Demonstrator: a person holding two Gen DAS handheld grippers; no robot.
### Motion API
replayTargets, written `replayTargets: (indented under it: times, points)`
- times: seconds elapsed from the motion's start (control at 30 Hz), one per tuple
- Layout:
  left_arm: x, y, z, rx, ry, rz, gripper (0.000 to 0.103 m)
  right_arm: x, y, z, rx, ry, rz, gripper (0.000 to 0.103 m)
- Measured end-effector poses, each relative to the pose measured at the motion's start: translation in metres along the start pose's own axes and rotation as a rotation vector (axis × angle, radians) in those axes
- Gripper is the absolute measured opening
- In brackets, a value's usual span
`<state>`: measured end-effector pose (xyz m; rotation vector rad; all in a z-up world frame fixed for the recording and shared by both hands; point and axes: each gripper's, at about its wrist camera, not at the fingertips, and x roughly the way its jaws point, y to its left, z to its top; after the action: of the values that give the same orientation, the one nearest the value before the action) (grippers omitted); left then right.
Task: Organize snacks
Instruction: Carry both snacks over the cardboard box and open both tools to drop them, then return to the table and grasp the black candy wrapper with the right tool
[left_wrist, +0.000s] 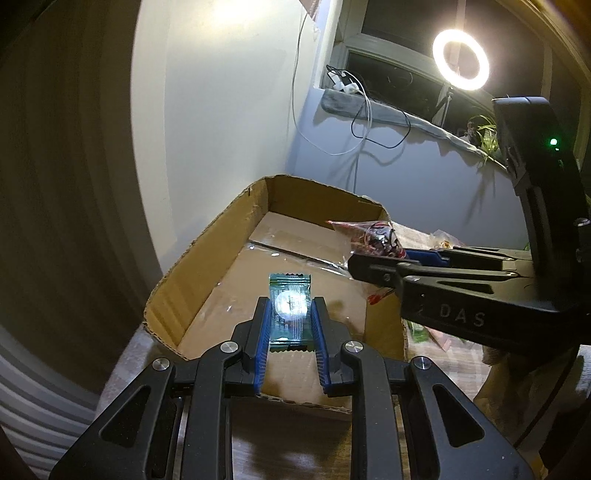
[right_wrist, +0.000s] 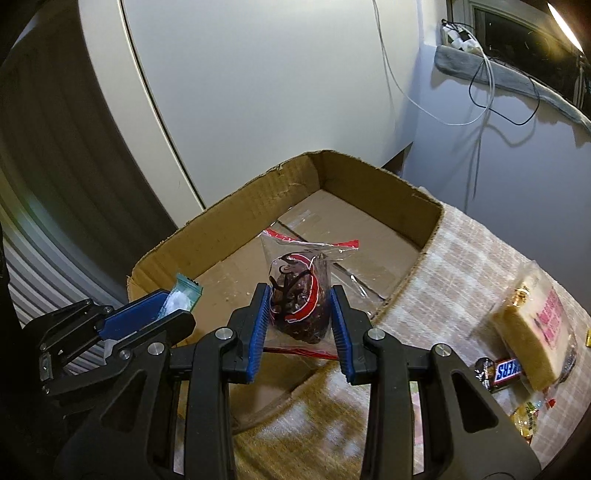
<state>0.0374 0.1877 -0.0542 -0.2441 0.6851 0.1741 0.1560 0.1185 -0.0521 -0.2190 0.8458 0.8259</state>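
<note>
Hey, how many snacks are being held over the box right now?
2. A teal packet in the left tongs and a red-and-clear bag in the right tongs, both above the cardboard box.

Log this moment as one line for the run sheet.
left gripper: shut on green packet | right gripper: shut on red-and-clear bag | both over cardboard box | box: no snacks visible inside

Matt corrugated cardboard box (right_wrist: 236, 206); glossy plastic wrappers: teal candy (left_wrist: 289, 314), red-printed snack bag (right_wrist: 299, 295); woven cloth (right_wrist: 461, 266).
</note>
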Motion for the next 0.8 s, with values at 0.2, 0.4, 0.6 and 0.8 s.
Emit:
replayTargets:
  times: [0.2, 0.4, 0.6, 0.8]
  points:
    - [0.001, 0.001, 0.000, -0.006, 0.002, 0.006, 0.022, -0.001, -0.002, 0.000, 0.012, -0.003, 0.000, 0.040]
    - [-0.002, 0.003, 0.000, -0.014, -0.002, 0.013, 0.033, -0.011, -0.003, -0.001, 0.016, -0.023, -0.008, 0.051]
    - [-0.009, -0.001, 0.000, -0.011, -0.017, 0.011, 0.033, -0.029, -0.008, -0.006, 0.025, -0.043, -0.015, 0.051]
    - [-0.018, -0.014, -0.002, 0.005, -0.028, -0.009, 0.033, -0.054, -0.019, -0.022, 0.043, -0.060, -0.032, 0.051]
